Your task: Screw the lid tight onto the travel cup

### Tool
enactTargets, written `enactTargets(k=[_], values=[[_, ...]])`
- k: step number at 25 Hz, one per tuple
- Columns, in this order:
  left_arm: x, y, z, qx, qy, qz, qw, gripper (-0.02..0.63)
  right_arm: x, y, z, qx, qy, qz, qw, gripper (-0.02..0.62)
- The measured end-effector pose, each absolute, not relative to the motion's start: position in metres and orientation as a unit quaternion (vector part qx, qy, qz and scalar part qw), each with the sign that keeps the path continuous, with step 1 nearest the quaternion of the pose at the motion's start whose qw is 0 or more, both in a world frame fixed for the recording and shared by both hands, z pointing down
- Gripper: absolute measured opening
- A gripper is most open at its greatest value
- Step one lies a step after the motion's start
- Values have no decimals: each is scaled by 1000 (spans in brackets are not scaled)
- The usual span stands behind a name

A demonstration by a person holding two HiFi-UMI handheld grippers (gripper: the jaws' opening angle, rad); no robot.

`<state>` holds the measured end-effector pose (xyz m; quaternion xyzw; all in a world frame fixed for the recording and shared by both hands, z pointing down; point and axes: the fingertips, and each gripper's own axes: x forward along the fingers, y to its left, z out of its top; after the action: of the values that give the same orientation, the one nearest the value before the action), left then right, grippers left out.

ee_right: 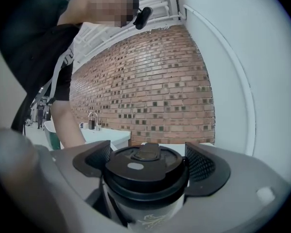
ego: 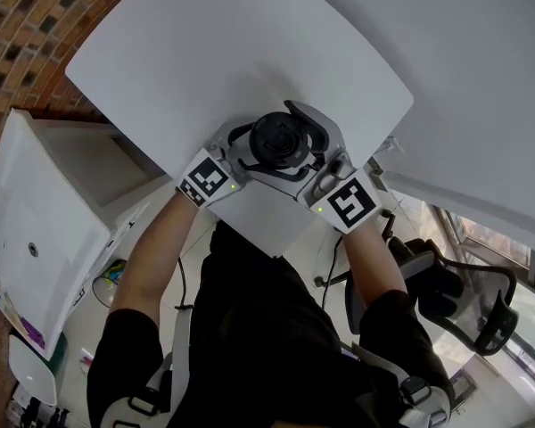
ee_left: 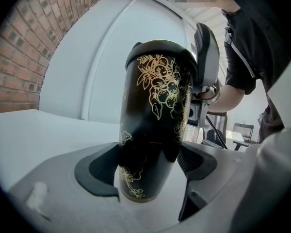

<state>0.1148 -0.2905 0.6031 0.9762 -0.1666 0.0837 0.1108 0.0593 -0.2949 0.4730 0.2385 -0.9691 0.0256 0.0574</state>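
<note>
A black travel cup (ee_left: pixel 155 115) with a gold flower pattern stands upright on the white table (ego: pixel 232 52), near its front edge. Its black lid (ego: pixel 279 141) sits on top. My left gripper (ee_left: pixel 150 171) is shut on the cup's lower body, both dark pads against its sides. My right gripper (ee_right: pixel 145 161) is shut on the lid (ee_right: pixel 145 174), one pad on each side of the rim. In the head view the left gripper (ego: pixel 254 154) comes in from the lower left and the right gripper (ego: pixel 303 145) from the lower right. One right finger (ee_left: pixel 206 57) shows beside the lid.
A white cabinet (ego: pixel 45 230) stands left of the table, below a brick wall (ego: pixel 18 25). An office chair (ego: pixel 464 301) is at the lower right. A second white surface (ego: pixel 481 78) adjoins the table at the upper right.
</note>
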Motion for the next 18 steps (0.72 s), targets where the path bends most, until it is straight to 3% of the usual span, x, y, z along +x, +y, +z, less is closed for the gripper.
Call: enactTargets(k=[10, 18], values=[[114, -290, 603, 976, -169, 84, 110, 387, 65, -302, 473, 358, -933, 25, 40, 479], [114, -291, 604, 977, -168, 84, 104, 388, 69, -301, 466, 356, -933, 41, 29, 495]])
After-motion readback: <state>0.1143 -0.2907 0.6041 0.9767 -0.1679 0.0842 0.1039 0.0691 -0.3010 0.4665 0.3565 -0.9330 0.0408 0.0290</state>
